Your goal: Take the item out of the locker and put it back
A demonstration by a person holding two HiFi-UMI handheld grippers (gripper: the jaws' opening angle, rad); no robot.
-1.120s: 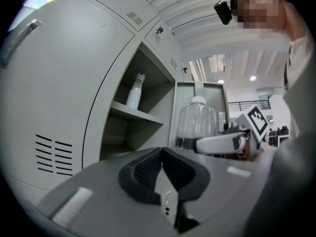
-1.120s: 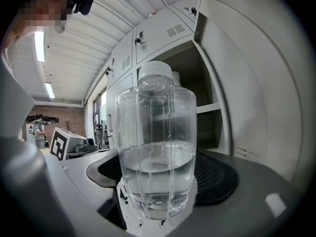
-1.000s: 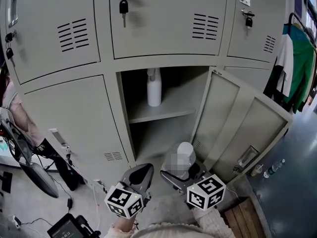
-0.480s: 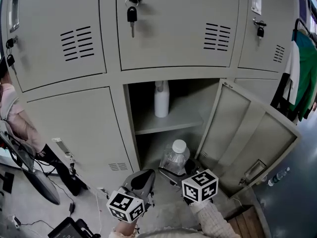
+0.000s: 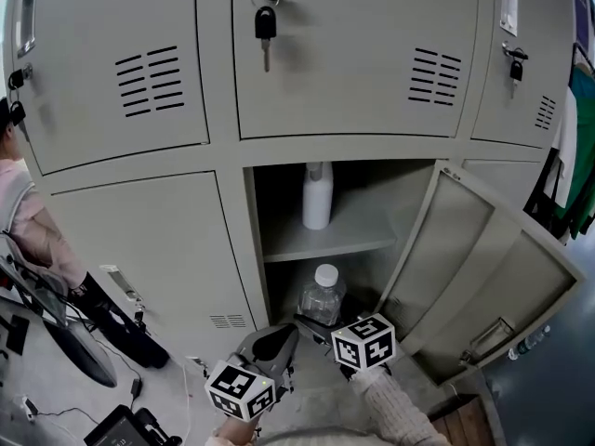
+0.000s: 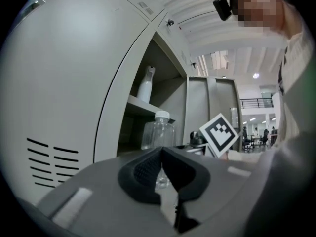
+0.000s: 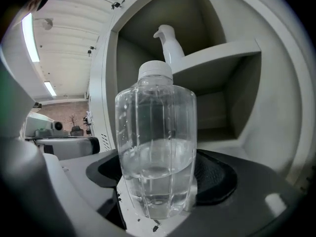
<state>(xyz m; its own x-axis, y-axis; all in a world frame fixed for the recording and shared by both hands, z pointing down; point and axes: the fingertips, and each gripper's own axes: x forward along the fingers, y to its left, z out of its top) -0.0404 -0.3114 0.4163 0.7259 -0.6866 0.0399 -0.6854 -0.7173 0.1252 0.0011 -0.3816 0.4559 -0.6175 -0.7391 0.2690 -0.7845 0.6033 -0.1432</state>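
Where it is pinched low on its body between the jaws of the right gripper (image 7: 158, 181), the bottle (image 7: 157, 147) is held upright. It is clear, closed with a white cap (image 7: 155, 69), and water fills roughly its lower half. From the head view it is seen at the mouth of the lower compartment of the open locker (image 5: 255, 249), just under the shelf (image 5: 339, 240). Whether its base rests on the compartment floor cannot be told.

On the shelf above, a white spray bottle (image 5: 317, 196) is stood towards the back, well apart from the held bottle. The door (image 5: 483, 272) is swung out to the right, its inner face turned towards the compartment.

The left gripper (image 6: 162, 154) is held just left of the right one, low in front of the locker. Its jaws are pressed together with nothing between them, and the bottle is seen beyond their tips.

A key (image 5: 265, 28) is hung from the lock of the shut door directly above the open compartment. Green clothing (image 5: 581, 170) is seen at the far right edge.
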